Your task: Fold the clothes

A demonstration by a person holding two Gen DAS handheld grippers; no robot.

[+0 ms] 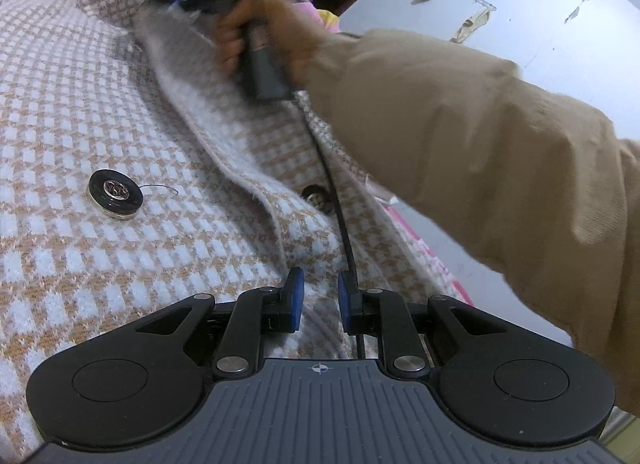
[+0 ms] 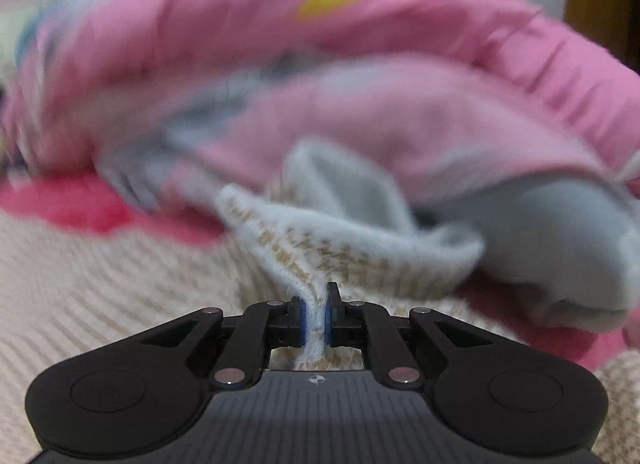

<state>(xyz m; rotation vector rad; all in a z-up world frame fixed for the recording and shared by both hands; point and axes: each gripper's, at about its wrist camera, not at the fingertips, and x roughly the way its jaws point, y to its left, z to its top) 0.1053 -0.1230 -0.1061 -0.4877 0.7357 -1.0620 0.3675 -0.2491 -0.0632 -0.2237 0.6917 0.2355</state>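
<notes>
The right gripper (image 2: 316, 314) pinches a bunched fold of the checked tan-and-white coat (image 2: 352, 256) between its 2 blue pads, with a blurred heap of pink bedding (image 2: 400, 112) behind. The left gripper (image 1: 319, 304) hovers just above the coat (image 1: 120, 152) with its fingers spread and nothing between them. The coat lies flat, 1 dark button (image 1: 115, 194) on its front, another (image 1: 318, 200) near the cable (image 1: 340, 216). A hand (image 1: 276, 32) in a tan sleeve (image 1: 480, 152) holds the other tool at the collar
</notes>
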